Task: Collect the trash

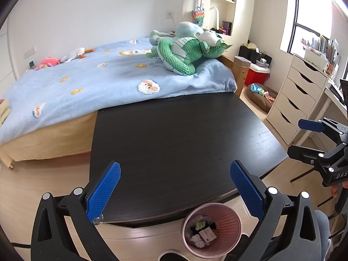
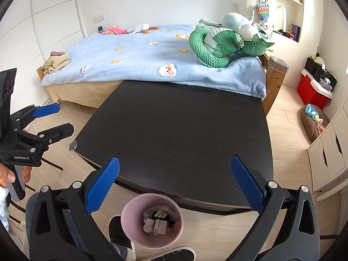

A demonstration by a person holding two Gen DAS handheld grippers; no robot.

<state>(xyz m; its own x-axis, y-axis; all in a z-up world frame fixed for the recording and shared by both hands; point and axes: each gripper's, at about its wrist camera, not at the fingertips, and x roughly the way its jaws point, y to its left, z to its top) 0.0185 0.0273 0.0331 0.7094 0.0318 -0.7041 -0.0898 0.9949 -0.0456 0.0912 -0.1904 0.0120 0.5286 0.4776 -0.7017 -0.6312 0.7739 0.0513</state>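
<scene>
A pink trash bin (image 1: 212,230) stands on the floor at the near edge of a dark table (image 1: 174,139). It holds crumpled white paper, a small card and dark scraps. It also shows in the right wrist view (image 2: 152,219). My left gripper (image 1: 176,187) is open and empty above the table's near edge. My right gripper (image 2: 174,182) is open and empty above the same edge, with the bin just below it. The right gripper shows at the right of the left view (image 1: 322,143), the left gripper at the left of the right view (image 2: 41,121).
A bed with a light blue blanket (image 2: 152,56) and a green plush dragon (image 2: 226,43) lies behind the table. A white drawer unit (image 1: 298,95), a red box (image 2: 313,91) and a brown cushion (image 2: 313,121) stand on the right. My shoes (image 2: 174,254) are by the bin.
</scene>
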